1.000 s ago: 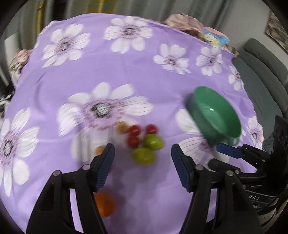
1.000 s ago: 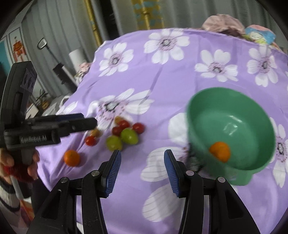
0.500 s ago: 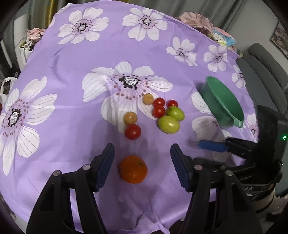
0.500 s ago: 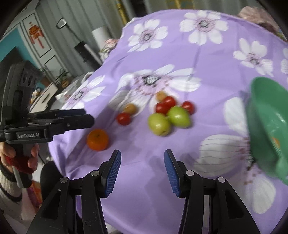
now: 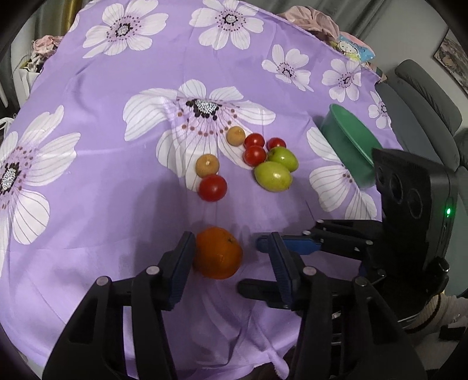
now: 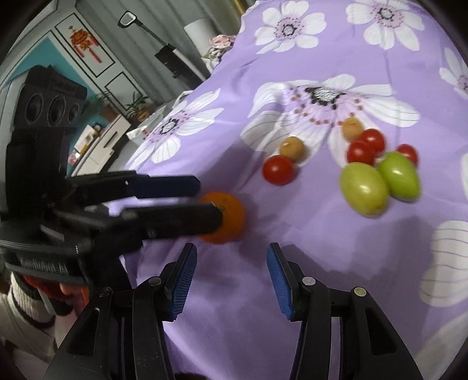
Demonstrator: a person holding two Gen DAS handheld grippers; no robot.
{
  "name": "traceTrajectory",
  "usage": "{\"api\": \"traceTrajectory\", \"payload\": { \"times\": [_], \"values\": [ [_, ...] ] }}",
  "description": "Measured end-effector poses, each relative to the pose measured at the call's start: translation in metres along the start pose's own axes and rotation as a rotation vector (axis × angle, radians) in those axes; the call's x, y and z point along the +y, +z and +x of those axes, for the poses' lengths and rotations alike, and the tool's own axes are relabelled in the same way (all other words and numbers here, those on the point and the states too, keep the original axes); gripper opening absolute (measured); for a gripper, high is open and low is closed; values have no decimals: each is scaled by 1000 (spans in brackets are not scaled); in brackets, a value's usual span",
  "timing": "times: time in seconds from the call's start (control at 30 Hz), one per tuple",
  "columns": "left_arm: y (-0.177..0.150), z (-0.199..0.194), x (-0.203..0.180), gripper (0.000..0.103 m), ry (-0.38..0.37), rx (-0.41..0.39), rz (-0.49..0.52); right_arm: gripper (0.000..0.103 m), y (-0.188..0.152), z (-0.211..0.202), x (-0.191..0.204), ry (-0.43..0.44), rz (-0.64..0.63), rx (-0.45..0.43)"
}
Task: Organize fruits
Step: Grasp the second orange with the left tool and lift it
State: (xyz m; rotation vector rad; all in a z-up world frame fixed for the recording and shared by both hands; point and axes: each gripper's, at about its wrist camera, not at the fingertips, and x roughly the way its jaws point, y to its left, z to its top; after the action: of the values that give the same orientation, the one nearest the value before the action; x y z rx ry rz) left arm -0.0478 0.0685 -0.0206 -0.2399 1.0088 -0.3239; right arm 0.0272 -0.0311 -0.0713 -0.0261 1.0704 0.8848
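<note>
An orange (image 5: 218, 252) lies on the purple flowered cloth between the open jaws of my left gripper (image 5: 231, 257); its left pad touches the fruit, the right pad stands apart. In the right wrist view the left gripper (image 6: 209, 201) straddles the orange (image 6: 231, 216). Beyond lie red tomatoes (image 5: 212, 187), two green fruits (image 5: 273, 176) and two small brown fruits (image 5: 207, 165). A green bowl (image 5: 348, 146) stands at the right. My right gripper (image 6: 231, 274) is open and empty, just right of the orange; it also shows in the left wrist view (image 5: 280, 244).
The table's near edge drops off just behind both grippers. A grey sofa (image 5: 424, 96) stands past the table's right side. Clothes and a bag (image 5: 310, 16) lie at the far edge. Cabinets and a white cylinder (image 6: 201, 35) stand left of the table.
My left gripper has moved forward and down so the orange now sits between its jaws. My right gripper has swung left, away from the green bowl, toward the orange.
</note>
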Motion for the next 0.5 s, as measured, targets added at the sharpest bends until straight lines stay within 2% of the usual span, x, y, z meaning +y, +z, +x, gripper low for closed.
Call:
{"api": "traceTrajectory", "payload": {
  "times": [0.47, 0.5],
  "values": [
    [3, 5, 7, 45, -27, 28, -19, 50, 15, 24, 11, -13, -36, 35],
    [3, 5, 7, 45, -26, 33, -17, 47, 16, 25, 10, -16, -33, 36]
  ]
}}
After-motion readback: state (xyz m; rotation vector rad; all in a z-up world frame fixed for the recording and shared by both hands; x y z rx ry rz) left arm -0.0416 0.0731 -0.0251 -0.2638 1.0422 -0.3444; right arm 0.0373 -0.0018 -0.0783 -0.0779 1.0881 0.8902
